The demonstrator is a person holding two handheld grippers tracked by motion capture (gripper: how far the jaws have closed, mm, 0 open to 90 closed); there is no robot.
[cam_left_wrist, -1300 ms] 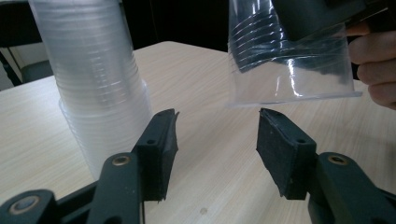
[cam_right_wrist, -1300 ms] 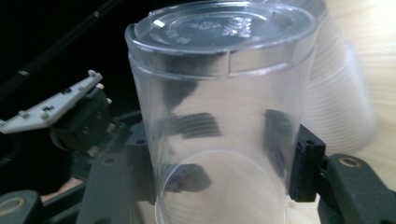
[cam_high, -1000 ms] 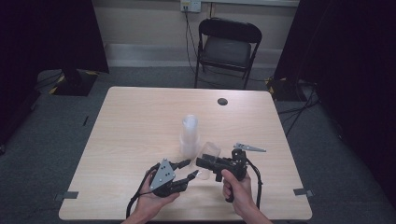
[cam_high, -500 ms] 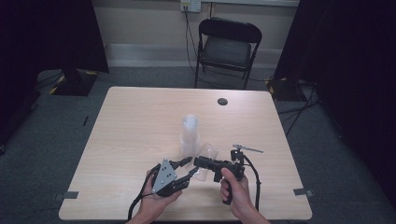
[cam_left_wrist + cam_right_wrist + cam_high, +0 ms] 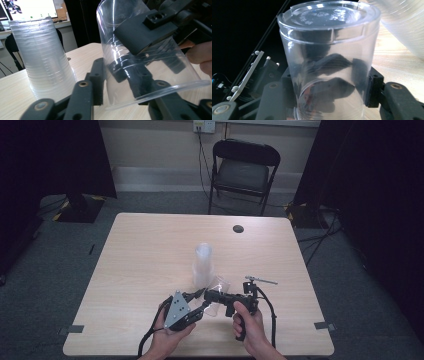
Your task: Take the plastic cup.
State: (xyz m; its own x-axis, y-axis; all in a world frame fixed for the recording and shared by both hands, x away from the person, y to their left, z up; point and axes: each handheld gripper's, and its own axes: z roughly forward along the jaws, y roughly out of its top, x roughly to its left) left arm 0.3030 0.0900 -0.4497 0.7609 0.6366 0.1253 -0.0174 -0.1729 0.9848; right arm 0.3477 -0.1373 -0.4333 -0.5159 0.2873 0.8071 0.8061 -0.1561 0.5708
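- Single clear plastic cup [image 5: 218, 287] held off the counter [image 5: 150, 250] near its six o'clock edge, tilted, base pointing toward eleven o'clock in the high view.
- Right tongs [image 5: 212, 296] clenched on that cup: black pads [image 5: 374, 87] pressed against its wall on both sides in the right gripper view, base [image 5: 329, 13] of the cup facing away from the camera.
- Left tongs [image 5: 198, 306] just at seven o'clock of the cup in the high view; jaws just been closing, with the cup's rim end between them.
- In the left gripper view, cup [image 5: 140, 57] sitting between the two black jaws, left pad [image 5: 98, 82] beside the wall; firm contact not clear, so grip there impossible to tell.
- Stack of clear cups [image 5: 203, 265] standing upside down on the counter, just at twelve o'clock of the held cup, apart from it.
- Same stack [image 5: 42, 57] at nine o'clock in the left gripper view, resting on the wood.
- Small dark round disc [image 5: 238, 228] on the counter toward one o'clock, well apart from the cups.
- Black folding chair [image 5: 242, 172] beyond the counter's far edge at twelve o'clock.
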